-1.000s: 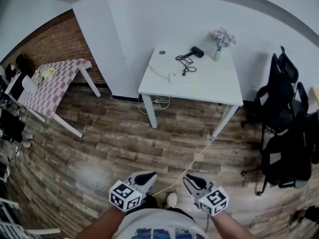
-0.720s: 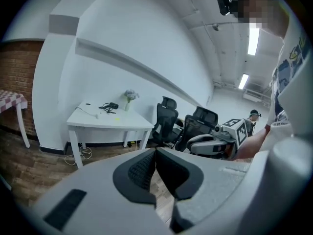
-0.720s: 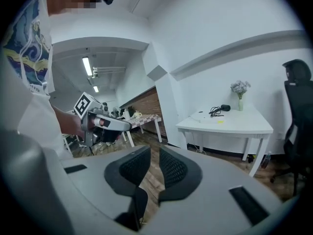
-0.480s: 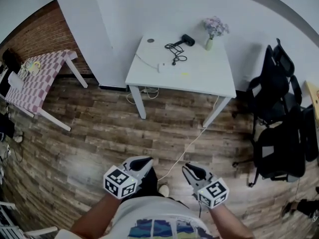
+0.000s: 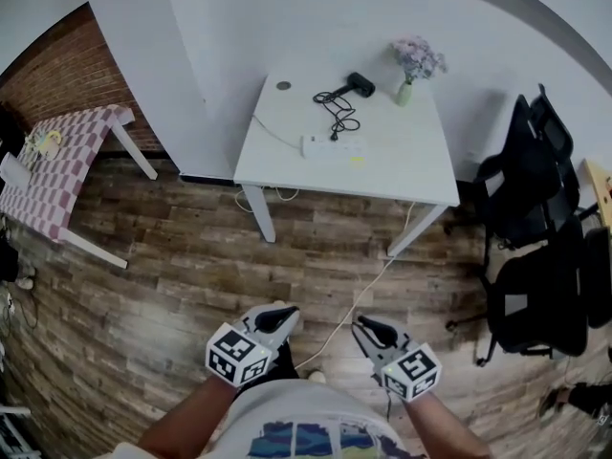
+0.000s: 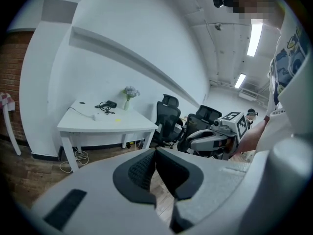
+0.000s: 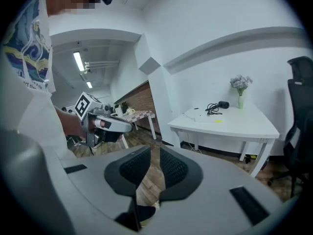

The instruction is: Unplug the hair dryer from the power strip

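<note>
The black hair dryer point(image 5: 360, 83) lies at the back of the white table point(image 5: 402, 175), its coiled cord point(image 5: 335, 113) running to the white power strip point(image 5: 333, 145). Both grippers hang far from it, over the wood floor by my body. My left gripper point(image 5: 282, 312) has its pads meeting at the tips with nothing between them. On my right gripper point(image 5: 360, 325) a narrow gap shows between the pads, also with nothing in it. The left gripper view shows the table point(image 6: 98, 124) and dryer point(image 6: 111, 104) far ahead; so does the right gripper view, with the dryer point(image 7: 223, 104) and strip point(image 7: 205, 117).
A vase of flowers point(image 5: 409, 75) stands beside the dryer. Black office chairs point(image 5: 535, 218) crowd the right side. A checkered table point(image 5: 57, 161) is at the left by the brick wall. A pale cable point(image 5: 363, 290) trails across the floor from the table toward my feet.
The white table has shifted and grown slightly in the head view as I walk toward it. Both grippers keep the same pose in front of my body.
</note>
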The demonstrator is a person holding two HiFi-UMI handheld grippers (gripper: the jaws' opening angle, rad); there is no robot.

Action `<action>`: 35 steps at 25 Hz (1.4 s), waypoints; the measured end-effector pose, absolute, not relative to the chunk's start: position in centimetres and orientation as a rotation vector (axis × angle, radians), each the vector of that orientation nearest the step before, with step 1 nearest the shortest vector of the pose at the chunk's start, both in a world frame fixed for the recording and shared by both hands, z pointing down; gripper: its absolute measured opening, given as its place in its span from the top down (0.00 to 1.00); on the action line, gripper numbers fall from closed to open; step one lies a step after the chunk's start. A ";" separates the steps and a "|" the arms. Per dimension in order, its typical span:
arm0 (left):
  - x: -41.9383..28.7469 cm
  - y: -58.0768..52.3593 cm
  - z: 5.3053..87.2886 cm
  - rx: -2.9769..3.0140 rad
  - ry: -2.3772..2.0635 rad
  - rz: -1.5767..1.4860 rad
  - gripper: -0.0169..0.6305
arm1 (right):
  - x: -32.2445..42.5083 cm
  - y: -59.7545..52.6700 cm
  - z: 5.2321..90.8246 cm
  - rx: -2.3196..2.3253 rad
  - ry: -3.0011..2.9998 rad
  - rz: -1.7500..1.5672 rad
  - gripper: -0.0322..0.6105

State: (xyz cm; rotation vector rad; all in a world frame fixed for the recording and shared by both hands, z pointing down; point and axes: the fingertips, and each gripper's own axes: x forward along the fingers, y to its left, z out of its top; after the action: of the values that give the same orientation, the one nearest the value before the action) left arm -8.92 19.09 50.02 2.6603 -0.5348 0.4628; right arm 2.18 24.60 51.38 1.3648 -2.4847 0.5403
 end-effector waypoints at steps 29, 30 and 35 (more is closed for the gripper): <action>-8.6 -9.3 53.0 2.718 -0.310 0.535 0.97 | 2.6 -5.9 51.8 1.520 -2.330 0.578 0.78; -8.3 -10.1 53.3 2.714 -0.319 0.544 0.97 | 3.1 -6.8 52.1 1.512 -2.331 0.575 0.78; -6.0 -14.2 54.8 2.699 -0.363 0.602 0.97 | 6.0 -11.3 53.6 1.457 -2.340 0.583 0.77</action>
State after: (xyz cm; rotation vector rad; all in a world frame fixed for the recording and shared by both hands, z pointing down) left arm -6.01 -14.17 54.75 2.6986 -0.3631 0.6017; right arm 6.04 -11.35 53.56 1.4574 -2.3400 0.5830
